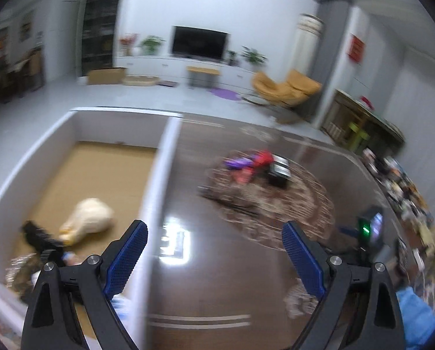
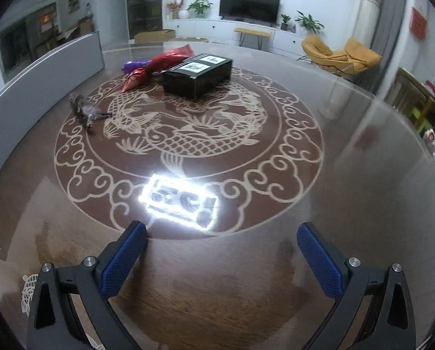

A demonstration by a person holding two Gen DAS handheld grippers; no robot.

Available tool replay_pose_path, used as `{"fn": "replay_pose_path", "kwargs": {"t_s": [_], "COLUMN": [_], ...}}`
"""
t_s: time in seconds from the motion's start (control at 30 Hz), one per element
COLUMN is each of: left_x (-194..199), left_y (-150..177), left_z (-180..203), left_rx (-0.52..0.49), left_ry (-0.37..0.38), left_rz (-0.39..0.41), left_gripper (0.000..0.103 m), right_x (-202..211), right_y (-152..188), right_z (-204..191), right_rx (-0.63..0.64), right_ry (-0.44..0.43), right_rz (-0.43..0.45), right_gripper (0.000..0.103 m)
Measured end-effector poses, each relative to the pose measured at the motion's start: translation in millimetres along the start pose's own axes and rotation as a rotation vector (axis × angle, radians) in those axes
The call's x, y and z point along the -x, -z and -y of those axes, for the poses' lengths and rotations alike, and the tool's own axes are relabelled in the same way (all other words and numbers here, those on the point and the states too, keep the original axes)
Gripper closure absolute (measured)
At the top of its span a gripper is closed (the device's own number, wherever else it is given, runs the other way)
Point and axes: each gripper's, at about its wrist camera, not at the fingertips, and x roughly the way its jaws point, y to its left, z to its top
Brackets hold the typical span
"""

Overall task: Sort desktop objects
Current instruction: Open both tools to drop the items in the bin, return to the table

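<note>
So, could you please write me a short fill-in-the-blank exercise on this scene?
1. The glossy black rectangular box rests on the brown table's ____ pattern.
2. The cream plush toy lies inside the white ____.
3. Both the left tool and right tool are ____.

Missing words: fish; bin; open

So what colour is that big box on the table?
Black box, with white labels on top; clearest in the right wrist view.
</note>
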Motion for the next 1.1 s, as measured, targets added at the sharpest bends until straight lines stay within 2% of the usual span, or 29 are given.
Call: {"fn": "replay_pose_path", "kwargs": {"t_s": [0.13,0.2,0.27,0.37,0.53,0.63,0.7,1.1], "left_x": [-27,-50,-79,-128,-173,-186,-184,-177], "left_y": [15,27,42,63,66,67,70,72], "left_z": [49,63,74,77,67,61,53,55], "left_rx": [-0.074,-0.096,-0.107,-0.113,-0.119,-0.151,-0.152,-0.149], "left_ry": [0.077,0.07,0.049,-0.022,-0.114,-0.15,-0.141,-0.132], "left_rz": [-0.055,-0.08,-0.111,-0.182,-0.238,-0.244,-0.223,-0.204], "left_gripper": [0.008,0.008,0.008,0.008,0.008,0.005,0.0,0.0], "right_x": [-3,-4,-2,-3,-4,-4,-4,-4], "right_y": [0,2,3,2,2,2,2,2], "right_z": [9,12,12,11,10,10,10,10], "right_rx": [-0.051,-0.067,-0.065,-0.065,-0.065,-0.065,-0.065,-0.065], "right_ry": [-0.042,-0.038,-0.036,-0.037,-0.037,-0.037,-0.037,-0.037], "right_rz": [-0.024,-0.025,-0.025,-0.025,-0.025,-0.025,-0.025,-0.025], "right_gripper": [0.0,0.0,0.0,0.0,0.0,0.0,0.0,0.0]}}
